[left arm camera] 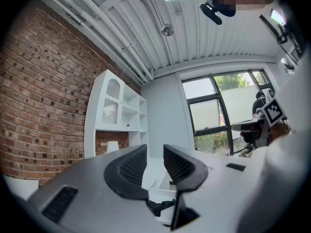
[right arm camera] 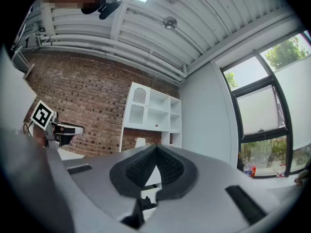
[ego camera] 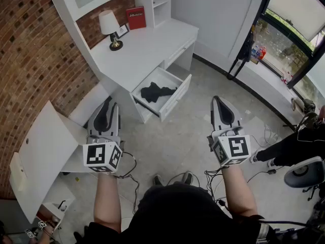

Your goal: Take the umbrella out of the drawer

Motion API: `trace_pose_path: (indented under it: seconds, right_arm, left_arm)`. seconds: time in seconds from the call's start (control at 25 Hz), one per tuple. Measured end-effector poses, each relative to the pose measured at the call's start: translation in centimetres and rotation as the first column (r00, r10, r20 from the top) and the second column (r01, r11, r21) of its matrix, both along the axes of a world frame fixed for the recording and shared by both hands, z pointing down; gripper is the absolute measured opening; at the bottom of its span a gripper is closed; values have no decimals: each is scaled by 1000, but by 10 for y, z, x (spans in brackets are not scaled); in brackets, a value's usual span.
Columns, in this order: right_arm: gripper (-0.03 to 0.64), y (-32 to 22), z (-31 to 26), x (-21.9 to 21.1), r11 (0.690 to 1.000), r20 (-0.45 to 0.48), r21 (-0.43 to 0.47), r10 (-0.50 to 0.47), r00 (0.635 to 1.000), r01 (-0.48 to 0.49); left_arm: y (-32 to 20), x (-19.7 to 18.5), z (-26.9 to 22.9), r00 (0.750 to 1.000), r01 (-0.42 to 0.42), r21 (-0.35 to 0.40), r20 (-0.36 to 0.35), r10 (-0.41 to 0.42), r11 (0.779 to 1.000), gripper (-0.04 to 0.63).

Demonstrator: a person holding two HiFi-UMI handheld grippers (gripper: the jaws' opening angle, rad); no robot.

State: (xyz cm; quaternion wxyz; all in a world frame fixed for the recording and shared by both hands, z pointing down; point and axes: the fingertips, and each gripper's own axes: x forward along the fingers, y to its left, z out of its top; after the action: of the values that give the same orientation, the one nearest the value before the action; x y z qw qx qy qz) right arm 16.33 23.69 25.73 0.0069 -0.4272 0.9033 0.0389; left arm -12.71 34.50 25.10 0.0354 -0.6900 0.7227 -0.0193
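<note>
The black folded umbrella (ego camera: 157,92) lies in the open white drawer (ego camera: 177,96) of the desk, ahead of both grippers. My left gripper (ego camera: 107,110) is held level over the floor, left of the drawer and short of it, shut with nothing in it. My right gripper (ego camera: 219,103) hovers to the drawer's right, also shut and empty. In the left gripper view the umbrella (left arm camera: 160,207) shows low between the jaws of the left gripper (left arm camera: 155,155), far off. The right gripper view shows the right gripper (right arm camera: 155,149) with its tips meeting and the umbrella (right arm camera: 147,204) below them.
A white desk (ego camera: 147,50) carries a lamp (ego camera: 110,27) and a red book (ego camera: 136,18). A white panel (ego camera: 45,151) leans by the brick wall at left. Cables (ego camera: 216,179) trail on the floor. A person's leg (ego camera: 284,146) and a chair (ego camera: 304,173) are at right.
</note>
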Motion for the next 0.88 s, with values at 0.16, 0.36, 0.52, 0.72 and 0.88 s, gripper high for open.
trace_pose_path:
  seconds: [0.16,0.36,0.52,0.72,0.88]
  right_arm:
    - [-2,-7,2,6,1000,7,-6,-5,1000,5]
    - [-2,-19,10,20,999,30,-40,-15,999,17]
    - [0,-30,15,39,999,31,-38,-16,999,17]
    - [138,-45,14,57,998,32,-12,-54,998,55]
    - [166,-55,18,65,994,37,-22,-106,994,107]
  left_arm:
    - [-5,6,1,1000,9,-8,9,-9,1000,103]
    - [-11,19,2,1000,28,-16,14,-28,999,103]
    - [-18,34,2,999,44,-7,-6,-44,999,104]
    - [-27,59,-5,999,52,14,0,-52,999,184]
    - [-31,83,-3,998,53,-16,24,-53,998,244]
